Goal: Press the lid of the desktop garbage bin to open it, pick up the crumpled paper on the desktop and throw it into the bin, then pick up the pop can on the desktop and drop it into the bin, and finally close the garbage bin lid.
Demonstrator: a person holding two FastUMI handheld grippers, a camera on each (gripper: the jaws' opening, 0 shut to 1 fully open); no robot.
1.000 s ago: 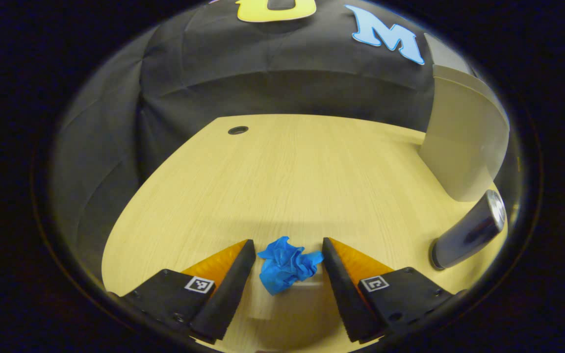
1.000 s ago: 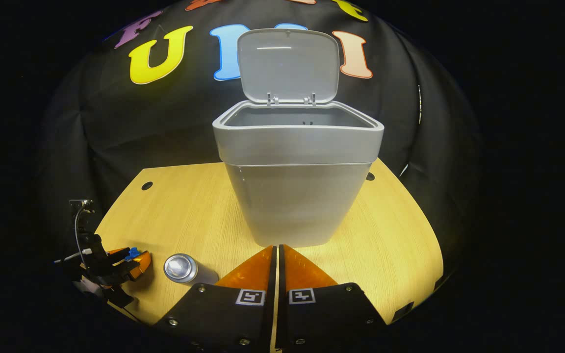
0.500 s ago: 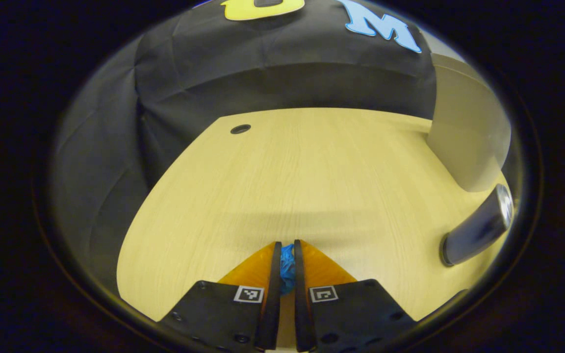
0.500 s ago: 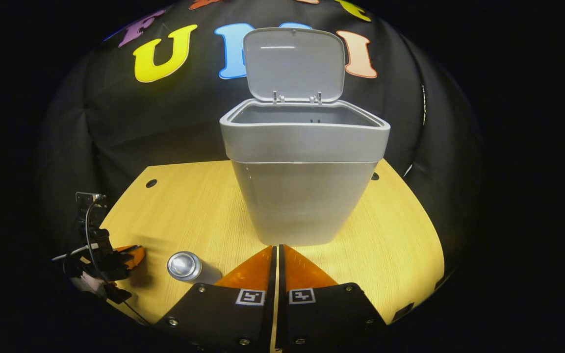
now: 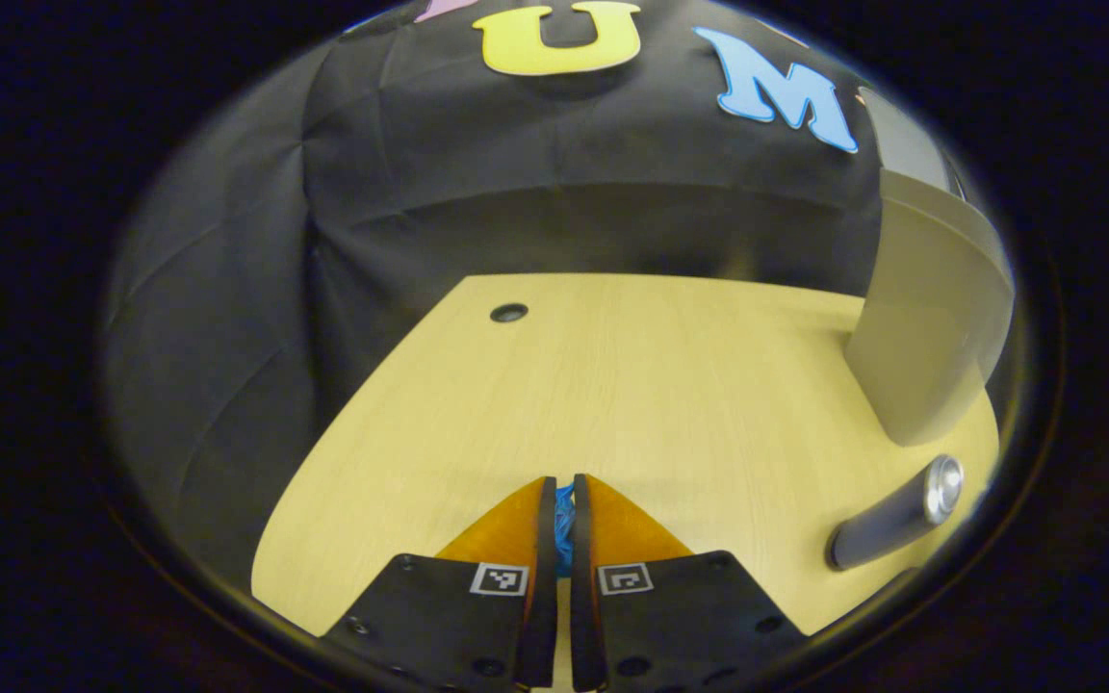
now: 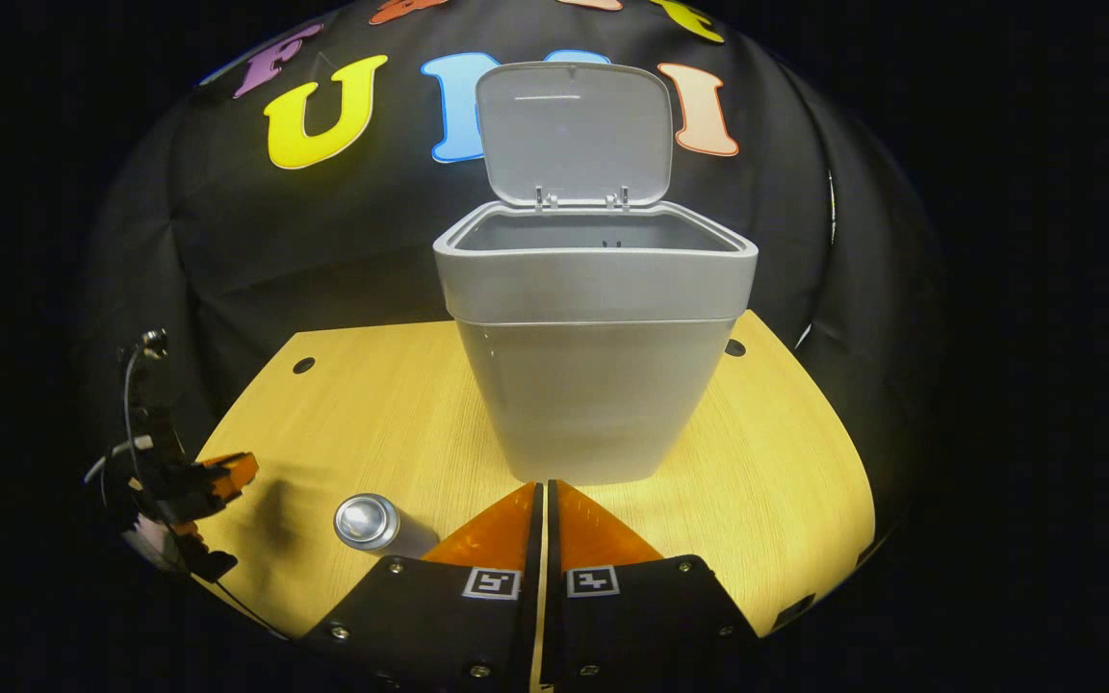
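The work surface is a light wood-grain desktop [image 6: 400, 423] with a rounded front edge. Round cable holes [image 5: 508, 313] sit near its far corners. Black cloth [image 5: 400, 221] hangs behind and to the sides of the desktop and forms the booth enclosure.

The garbage bin [image 6: 593, 385] is grey and stands upright near the centre of the desktop. Its lid [image 6: 574, 130] is raised on the rear hinge and the interior is exposed.

The left gripper [image 5: 562, 491] has its fingers drawn close together, pinching the blue crumpled paper [image 5: 564, 525]; a thin strip of the paper is visible in the narrow gap. In the right gripper view, this gripper [image 6: 227, 472] appears at the left desktop edge, raised off the surface, with its shadow on the wood beside it.

The pop can [image 6: 369, 521] lies on its side on the desktop, between the left gripper and the bin, well apart from the bin.

The right gripper [image 6: 545, 496] has its fingers pressed together with nothing between them, pointing at the bin base.
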